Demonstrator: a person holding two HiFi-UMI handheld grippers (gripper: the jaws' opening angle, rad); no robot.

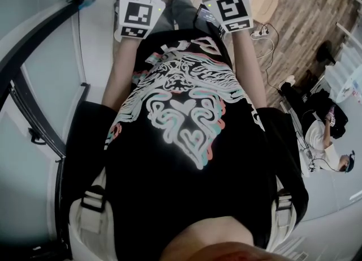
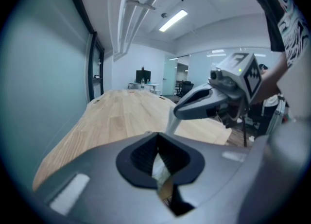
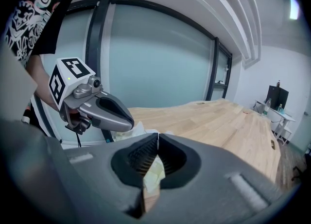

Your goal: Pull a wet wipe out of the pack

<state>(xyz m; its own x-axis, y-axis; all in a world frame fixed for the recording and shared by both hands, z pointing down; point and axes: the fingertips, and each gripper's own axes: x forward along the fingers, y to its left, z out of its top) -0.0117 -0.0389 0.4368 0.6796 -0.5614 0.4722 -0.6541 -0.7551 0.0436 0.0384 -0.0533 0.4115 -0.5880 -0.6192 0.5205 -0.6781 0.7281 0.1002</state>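
Both tongs are up in front of the person's chest, right at the near edge of the wooden worktop (image 3: 218, 121), and they sit close together. The right tongs (image 3: 157, 135) are squeezed tight on the wipe (image 2: 171, 123). You can see it as a thin white strip that runs from their tip down toward the other tongs. The left tongs (image 2: 156, 135) are closed as well, clamped on something pale. From the right gripper view there's a crumpled white-greenish bundle just under their tip, which looks like the pack (image 3: 137, 129), though honestly it's hard to be sure. So the wipe is off the worktop, held between the two tongs. The rest of the worktop stretches off bare toward the far end of the room. The person's in a black printed tee (image 1: 181, 118).
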